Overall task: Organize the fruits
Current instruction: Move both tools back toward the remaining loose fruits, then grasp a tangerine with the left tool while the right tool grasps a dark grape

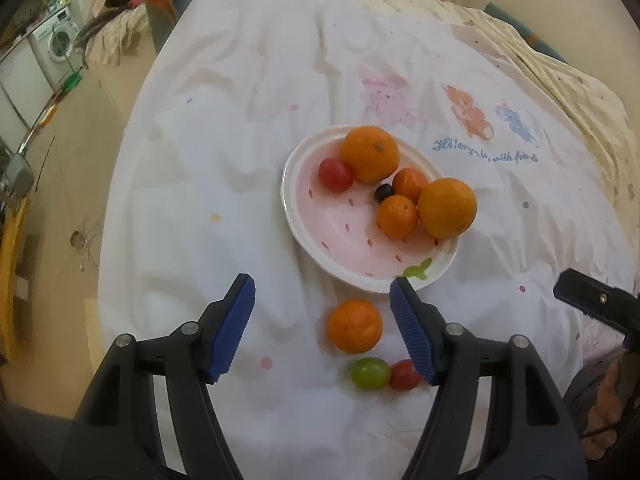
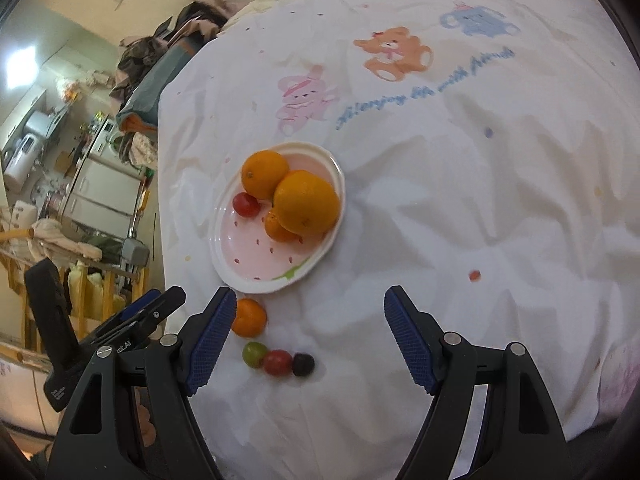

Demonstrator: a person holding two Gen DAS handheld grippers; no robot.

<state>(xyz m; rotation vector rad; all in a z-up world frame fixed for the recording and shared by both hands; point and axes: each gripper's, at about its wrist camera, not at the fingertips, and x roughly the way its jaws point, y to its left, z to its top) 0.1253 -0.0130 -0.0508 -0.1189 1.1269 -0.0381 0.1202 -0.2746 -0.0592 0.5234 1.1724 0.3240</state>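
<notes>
Left wrist view, left gripper (image 1: 322, 290) tilted downward, agape

both wrist views downward, plate (image 1: 304, 236) shared

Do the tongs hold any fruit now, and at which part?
Nothing is held. Left tongs and right tongs are both open and empty above the bedsheet.

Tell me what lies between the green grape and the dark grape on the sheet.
A red grape, touching the green grape and dark grape, in the right wrist view.
</notes>
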